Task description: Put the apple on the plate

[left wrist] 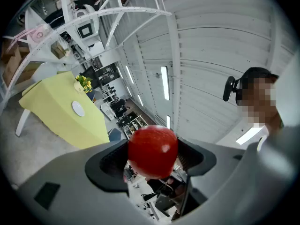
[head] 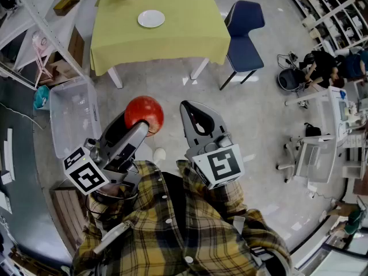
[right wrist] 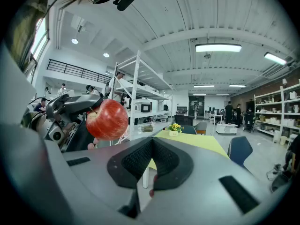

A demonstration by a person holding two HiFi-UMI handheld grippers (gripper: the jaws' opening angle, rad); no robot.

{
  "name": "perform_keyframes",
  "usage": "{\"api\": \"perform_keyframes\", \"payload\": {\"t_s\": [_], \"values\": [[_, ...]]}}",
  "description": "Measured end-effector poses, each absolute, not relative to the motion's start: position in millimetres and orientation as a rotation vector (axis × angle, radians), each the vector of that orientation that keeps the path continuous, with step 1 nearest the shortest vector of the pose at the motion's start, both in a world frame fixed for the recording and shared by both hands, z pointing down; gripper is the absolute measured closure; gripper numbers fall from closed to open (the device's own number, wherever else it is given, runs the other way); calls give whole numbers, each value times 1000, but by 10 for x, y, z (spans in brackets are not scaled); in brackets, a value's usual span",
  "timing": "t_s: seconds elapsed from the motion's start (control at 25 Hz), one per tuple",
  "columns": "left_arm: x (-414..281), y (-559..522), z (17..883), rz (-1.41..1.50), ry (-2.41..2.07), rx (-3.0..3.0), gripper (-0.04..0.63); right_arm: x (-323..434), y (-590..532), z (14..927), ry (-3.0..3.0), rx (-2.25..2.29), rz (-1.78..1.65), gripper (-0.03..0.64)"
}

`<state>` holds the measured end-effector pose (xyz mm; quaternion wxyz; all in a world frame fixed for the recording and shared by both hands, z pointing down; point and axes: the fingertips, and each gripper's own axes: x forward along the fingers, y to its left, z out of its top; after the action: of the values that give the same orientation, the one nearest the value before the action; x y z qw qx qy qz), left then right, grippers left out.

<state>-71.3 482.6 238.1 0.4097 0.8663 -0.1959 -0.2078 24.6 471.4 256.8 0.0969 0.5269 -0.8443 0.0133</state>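
Left gripper (head: 142, 126) tight on apple (left wrist: 153, 150); right gripper (right wrist: 149, 158) closed, empty; plate (head: 151, 19) well apart

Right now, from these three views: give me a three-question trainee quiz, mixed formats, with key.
1. True or false: the plate has nothing on it.
2. Which gripper holds the apple? A) left gripper B) right gripper C) neither
3. Fill in: the right gripper's jaws are ____ with nothing between them.

Key: 1 true; 2 A; 3 shut.
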Motion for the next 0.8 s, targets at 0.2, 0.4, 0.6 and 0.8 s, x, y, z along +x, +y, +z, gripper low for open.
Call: {"api": "perform_keyframes", "payload": {"t_s": [0.2,0.4,0.6,0.8], "values": [[-705,4796,2401,-518,-483,2180,255,292,4710,2585,-2471,1593,38,620],[-646,4778,2374,-510,-471,2190,255,369,4734,2543,-2458,1619,28,620],[-662,4778,2384,-509,-483,2191,255,380,4757,2568,-2473,1621,34,620],[-732,4783,2383,-518,-533,2188,255,404,4789,2621,-2488,1613,59,620]]}}
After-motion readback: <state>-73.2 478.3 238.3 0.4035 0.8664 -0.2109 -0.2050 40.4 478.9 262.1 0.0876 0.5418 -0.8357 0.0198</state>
